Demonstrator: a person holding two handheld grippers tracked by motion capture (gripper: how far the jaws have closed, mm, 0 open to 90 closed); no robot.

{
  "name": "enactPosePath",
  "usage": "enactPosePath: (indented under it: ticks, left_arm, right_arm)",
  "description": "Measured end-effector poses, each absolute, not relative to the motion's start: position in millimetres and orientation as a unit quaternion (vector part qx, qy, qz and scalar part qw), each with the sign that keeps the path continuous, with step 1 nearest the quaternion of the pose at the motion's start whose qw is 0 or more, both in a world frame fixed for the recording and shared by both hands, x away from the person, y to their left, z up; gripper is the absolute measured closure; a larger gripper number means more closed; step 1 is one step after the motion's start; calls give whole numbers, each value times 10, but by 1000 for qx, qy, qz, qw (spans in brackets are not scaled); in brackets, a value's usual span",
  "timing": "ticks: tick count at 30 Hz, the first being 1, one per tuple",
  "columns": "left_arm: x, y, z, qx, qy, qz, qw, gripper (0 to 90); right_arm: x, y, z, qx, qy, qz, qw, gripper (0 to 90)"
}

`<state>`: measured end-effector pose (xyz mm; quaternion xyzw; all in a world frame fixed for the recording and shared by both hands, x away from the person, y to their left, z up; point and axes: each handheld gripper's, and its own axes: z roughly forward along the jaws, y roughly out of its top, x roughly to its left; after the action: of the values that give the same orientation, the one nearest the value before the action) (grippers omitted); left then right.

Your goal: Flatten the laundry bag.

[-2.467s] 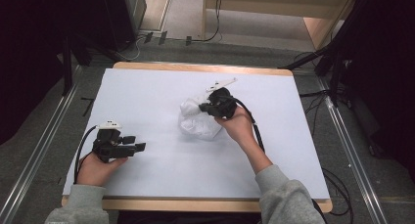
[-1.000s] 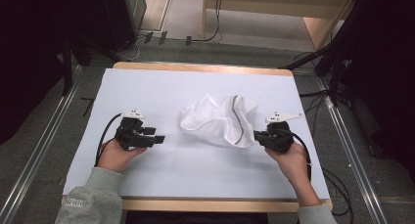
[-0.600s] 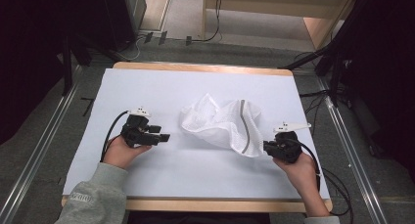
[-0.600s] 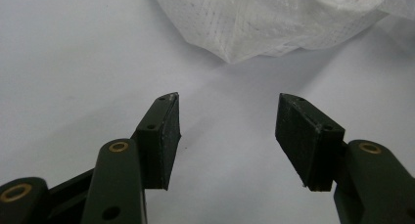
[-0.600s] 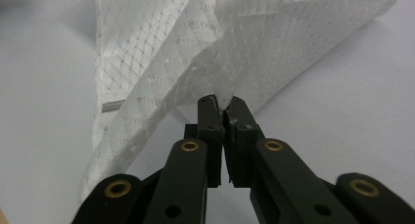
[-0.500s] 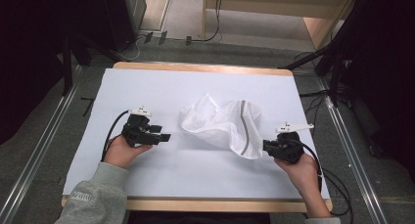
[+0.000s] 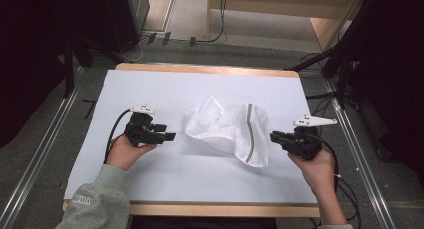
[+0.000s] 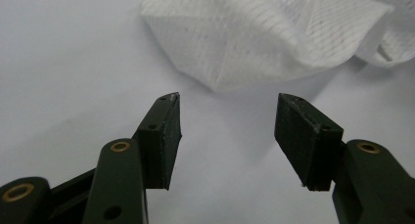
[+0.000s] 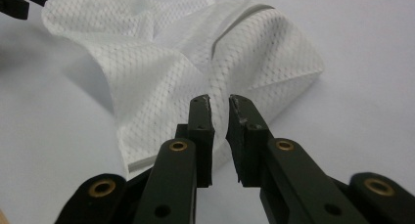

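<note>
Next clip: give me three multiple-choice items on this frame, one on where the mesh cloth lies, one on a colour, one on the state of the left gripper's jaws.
1. Where does the mesh cloth lie?
A. between the two grippers
B. at the table's far left corner
C. on the floor

2. What colour is the stripe on the cloth?
A. red
B. grey
C. green

3. How do the left gripper's jaws stand?
A. clamped on the cloth
B. shut with nothing between them
C. wide apart, short of the cloth

Key: 1 A, the high view shows it mid-table between the left and the right gripper. 2 B, the band is grey. 3 C, bare table shows between the jaws.
</note>
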<state>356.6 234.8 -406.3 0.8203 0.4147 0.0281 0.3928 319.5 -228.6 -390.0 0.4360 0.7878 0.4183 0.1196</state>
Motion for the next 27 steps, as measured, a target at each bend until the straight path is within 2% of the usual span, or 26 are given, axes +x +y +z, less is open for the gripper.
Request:
enactPosePath:
  ticks: [9,13,14,15,18,21,25,27]
  left_arm:
    - [3672,2120,-3893,824,407,26,393,432]
    - [3767,1933,-3906,828,401,22,392,422]
    - [3767,1933,-3906,828,401,22,392,421]
    - [3790,1886,-3928,829,401,21,391,421]
    - [3828,1795,-3997,830,408,19,381,422]
    - [3845,1752,-4076,830,416,21,370,499]
    - [3854,1807,-4179,828,417,-2,375,741]
    - [3847,1817,-4205,829,414,-10,376,836]
  right_arm:
    - [3454,-2083,-3974,426,800,406,114,743]
    - [3611,-1992,-4024,428,802,399,118,609]
    - [3611,-1992,-4024,428,802,399,118,609]
    - [3679,-1941,-4079,428,806,389,126,555]
    - [3714,-1908,-4123,431,810,377,127,542]
    - [3741,-1869,-4210,431,817,362,124,655]
    - [3727,-1875,-4251,436,821,352,115,836]
    - [3723,-1888,-4266,435,823,349,108,881]
